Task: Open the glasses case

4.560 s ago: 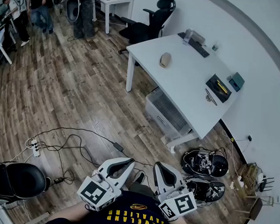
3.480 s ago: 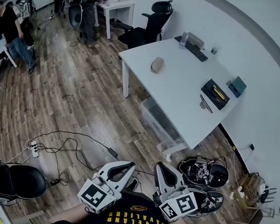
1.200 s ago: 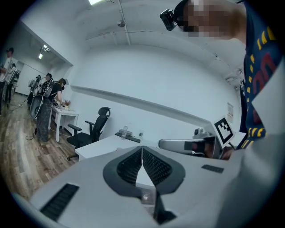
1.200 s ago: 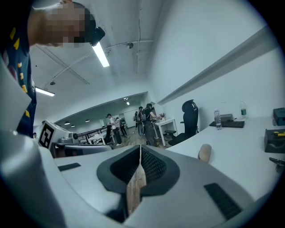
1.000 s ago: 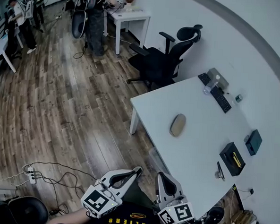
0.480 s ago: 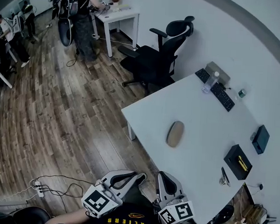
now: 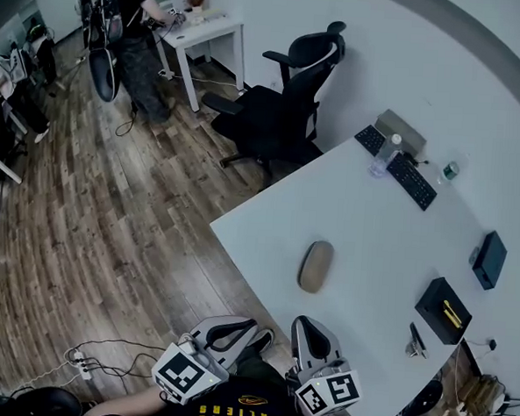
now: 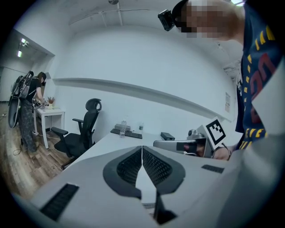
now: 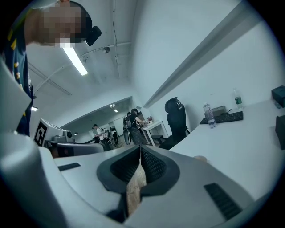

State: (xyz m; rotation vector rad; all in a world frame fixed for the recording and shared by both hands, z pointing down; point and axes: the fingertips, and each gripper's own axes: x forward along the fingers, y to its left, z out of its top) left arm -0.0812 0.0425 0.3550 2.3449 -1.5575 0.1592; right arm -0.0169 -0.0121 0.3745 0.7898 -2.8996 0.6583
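The glasses case is a tan oval lying shut on the white table, near its front left edge. Both grippers are held low by the person's body, short of the table. My left gripper is shut and empty, over the wooden floor to the lower left of the case. My right gripper is shut and empty too, at the table's near edge just below the case. In the left gripper view the left gripper points along the table. A sliver of the case shows past the right gripper.
A black office chair stands at the table's far left corner. On the table lie a keyboard, a water bottle, a black box and a dark case. Cables trail on the floor. A person stands at a far desk.
The view has swung and come up to the table: the case went from far off to just beyond the grippers. Both grippers stayed shut and empty.
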